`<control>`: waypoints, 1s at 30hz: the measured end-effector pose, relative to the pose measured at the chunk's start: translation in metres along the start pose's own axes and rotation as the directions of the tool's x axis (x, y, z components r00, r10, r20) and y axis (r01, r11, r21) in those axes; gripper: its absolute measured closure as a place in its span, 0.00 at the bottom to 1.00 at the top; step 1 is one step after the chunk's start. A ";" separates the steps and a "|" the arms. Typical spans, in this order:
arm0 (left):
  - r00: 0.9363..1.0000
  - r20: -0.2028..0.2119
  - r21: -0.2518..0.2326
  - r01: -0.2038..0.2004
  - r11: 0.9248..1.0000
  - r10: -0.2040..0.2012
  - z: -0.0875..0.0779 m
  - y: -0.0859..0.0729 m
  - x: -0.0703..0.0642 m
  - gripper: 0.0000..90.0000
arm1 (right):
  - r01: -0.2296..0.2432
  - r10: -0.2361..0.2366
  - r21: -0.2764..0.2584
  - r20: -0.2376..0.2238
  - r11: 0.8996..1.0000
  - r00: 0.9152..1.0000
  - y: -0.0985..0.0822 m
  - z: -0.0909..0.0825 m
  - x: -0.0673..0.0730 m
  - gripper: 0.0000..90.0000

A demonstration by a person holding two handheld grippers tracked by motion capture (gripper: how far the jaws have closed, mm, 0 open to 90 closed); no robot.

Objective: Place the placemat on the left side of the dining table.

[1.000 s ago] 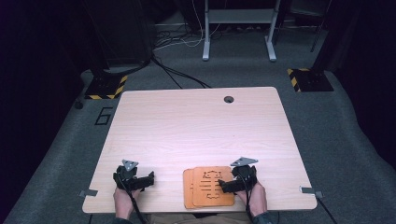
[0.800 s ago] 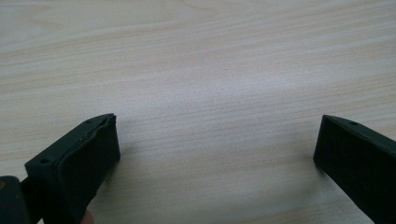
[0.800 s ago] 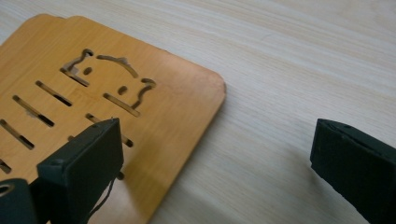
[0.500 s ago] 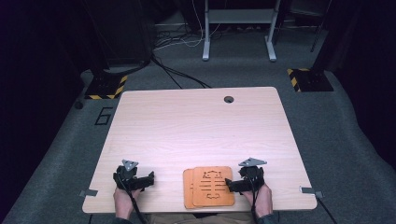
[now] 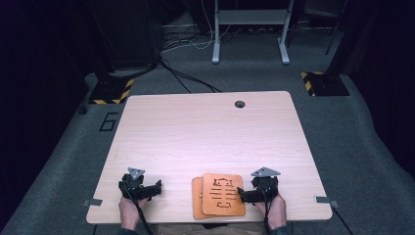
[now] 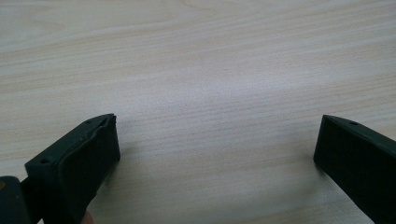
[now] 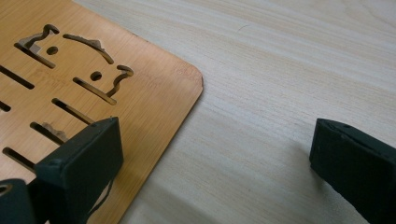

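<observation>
Two thin orange-brown wooden boards lie stacked near the table's front edge. The top board [image 5: 222,193] [image 7: 140,93] has slots and a figure cut through it. The lower board [image 5: 196,198] peeks out at its left. My right gripper [image 5: 243,195] [image 7: 215,128] stands open at the stack's right edge, one jaw over the top board's corner and the other over bare table. Left of the stack, my left gripper [image 5: 155,188] [image 6: 217,121] rests open on the wood with nothing between its jaws.
The light wooden table [image 5: 205,132] has a round cable hole [image 5: 239,104] near its far edge. Beyond it, on the grey floor, are cables, a metal frame [image 5: 249,19] and two stand bases with yellow-black stripes [image 5: 110,90] [image 5: 323,83].
My right gripper has shifted slightly to the right, off the top board towards its right edge. The boards and my left gripper have stayed in place.
</observation>
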State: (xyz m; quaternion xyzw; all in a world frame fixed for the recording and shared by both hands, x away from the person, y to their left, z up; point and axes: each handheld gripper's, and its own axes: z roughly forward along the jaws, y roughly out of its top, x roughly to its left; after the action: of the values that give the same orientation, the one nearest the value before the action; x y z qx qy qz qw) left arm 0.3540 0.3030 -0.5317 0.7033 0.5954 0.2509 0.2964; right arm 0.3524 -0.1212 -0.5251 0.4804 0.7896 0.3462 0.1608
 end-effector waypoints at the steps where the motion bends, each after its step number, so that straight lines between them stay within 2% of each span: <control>1: 1.000 -0.001 0.000 0.000 1.000 0.000 0.000 0.000 0.000 0.00 | -0.004 0.004 -0.001 -0.002 1.000 1.000 0.000 0.000 0.000 0.02; 3: 1.000 -0.001 0.000 0.001 1.000 -0.001 0.000 0.000 0.000 0.00 | 0.006 -0.006 -0.011 0.002 1.000 1.000 -0.001 0.000 -0.001 0.02; 11: 1.000 -0.008 0.000 0.015 1.000 -0.015 -0.001 0.000 0.001 0.01 | -0.010 0.010 -0.020 -0.004 1.000 1.000 -0.002 0.000 0.000 0.02; 16: 1.000 0.004 -0.008 0.018 1.000 -0.018 -0.007 0.001 -0.002 0.01 | -0.004 0.004 -0.028 0.001 1.000 1.000 -0.003 0.000 -0.001 0.02; 23: 0.999 0.050 -0.026 0.024 0.999 -0.022 -0.018 0.009 -0.010 0.02 | -0.009 0.010 -0.033 0.005 0.999 1.000 -0.004 0.000 -0.001 0.02; 30: 0.993 0.118 -0.036 0.026 0.999 -0.021 -0.026 0.014 -0.023 0.03 | -0.010 0.010 -0.036 0.005 0.999 1.000 -0.004 0.000 -0.001 0.02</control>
State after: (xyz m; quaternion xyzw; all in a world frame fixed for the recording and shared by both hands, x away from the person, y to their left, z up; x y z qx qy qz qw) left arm 0.3421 0.2822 -0.5035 0.7042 0.5803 0.2167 0.3471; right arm 0.3507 -0.1229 -0.5282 0.4823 0.7804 0.3600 0.1699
